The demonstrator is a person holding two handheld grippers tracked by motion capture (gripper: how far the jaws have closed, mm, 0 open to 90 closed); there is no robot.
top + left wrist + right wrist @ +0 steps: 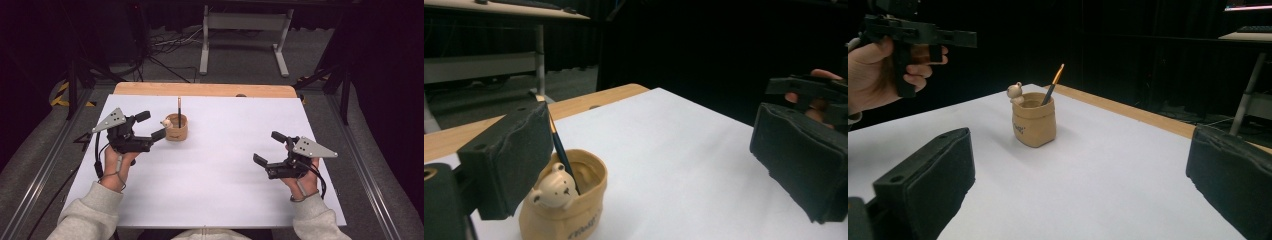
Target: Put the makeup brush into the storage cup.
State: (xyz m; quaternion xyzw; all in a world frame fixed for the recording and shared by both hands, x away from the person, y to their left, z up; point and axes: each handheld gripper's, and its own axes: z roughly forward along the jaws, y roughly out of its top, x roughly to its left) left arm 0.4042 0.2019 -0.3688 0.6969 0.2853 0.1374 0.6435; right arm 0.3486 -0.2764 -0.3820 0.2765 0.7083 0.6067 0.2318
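Two grippers, both with jaws apart and empty, near a small pen pot

Left gripper [150,125] sits just beside the tan pot [176,128] at upper left of centre; right gripper [269,148] well apart. The pencil [179,111] looks light, stiff; best pinched at its upper shaft

walls: dark | floor [240,60]: grey carpet, cables [170,45] | furniture: white desk frame [245,35]

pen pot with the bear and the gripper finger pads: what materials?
Pen pot: looks like matte glazed ceramic or resin shaped as a sack; smooth tan surface, soft moulded folds, rigid rim. Can't tell which. Finger pads: likely black foam or soft rubber; dull, finely textured faces with slightly wavy edges.
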